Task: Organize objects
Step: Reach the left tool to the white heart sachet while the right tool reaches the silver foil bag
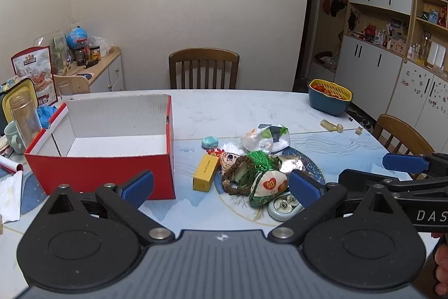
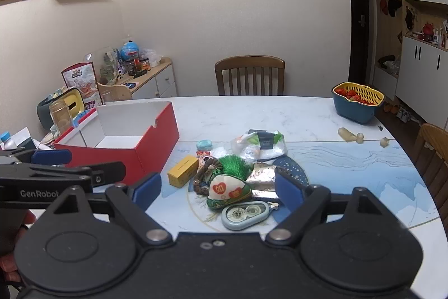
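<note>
**Both grippers wide above the pile, box waiting empty**

The left gripper (image 1: 221, 188) and the right gripper (image 2: 218, 188) both hang over the near edge of the table (image 1: 252, 108), jaws spread wide with nothing between the pads. The clutter sits at the centre of each wrist view: a yellow box (image 1: 205, 173), a green tasselled sachet (image 1: 266, 184), a string of brown beads (image 1: 232, 178), a correction-tape dispenser (image 2: 246, 215), a foil wrapper (image 2: 263, 173) and a crumpled plastic bag (image 1: 266, 138). The red box (image 1: 112, 147), open and showing only its white floor, stands left of centre, just beside the pile.

The step in hand looks like a first pick. The yellow box is probably the cleanest start: rigid, lying at the pile's left edge, nearest the red box, so the left gripper suits it. Closing across its narrow sides should hold. The beads and tassel overlap the sachet, so lifting that first risks dragging its neighbours along.
</note>
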The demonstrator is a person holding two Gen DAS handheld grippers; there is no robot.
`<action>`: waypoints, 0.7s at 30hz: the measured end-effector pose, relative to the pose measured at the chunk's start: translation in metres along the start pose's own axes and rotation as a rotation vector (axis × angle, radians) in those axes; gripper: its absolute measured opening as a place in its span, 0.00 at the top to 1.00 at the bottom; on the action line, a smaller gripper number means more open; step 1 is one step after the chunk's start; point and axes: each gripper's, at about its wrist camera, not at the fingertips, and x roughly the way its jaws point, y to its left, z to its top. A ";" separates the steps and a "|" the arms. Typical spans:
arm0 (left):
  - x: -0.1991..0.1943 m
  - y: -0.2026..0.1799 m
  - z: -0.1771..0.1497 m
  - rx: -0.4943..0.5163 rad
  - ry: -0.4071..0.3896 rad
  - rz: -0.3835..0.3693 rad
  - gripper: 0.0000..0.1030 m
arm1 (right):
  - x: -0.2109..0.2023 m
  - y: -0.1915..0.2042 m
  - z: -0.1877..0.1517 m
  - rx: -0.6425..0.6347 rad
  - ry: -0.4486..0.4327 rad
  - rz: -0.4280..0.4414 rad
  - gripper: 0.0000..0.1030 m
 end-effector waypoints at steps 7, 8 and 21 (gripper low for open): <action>0.015 -0.013 0.002 0.007 -0.003 0.021 0.00 | 0.014 -0.018 0.004 -0.010 0.007 0.030 0.16; 0.018 -0.015 0.003 0.009 -0.003 0.023 0.00 | 0.016 -0.021 0.005 -0.012 0.008 0.035 0.16; 0.063 -0.027 0.001 -0.097 0.069 -0.026 0.00 | 0.053 -0.068 0.011 -0.054 0.044 0.093 0.16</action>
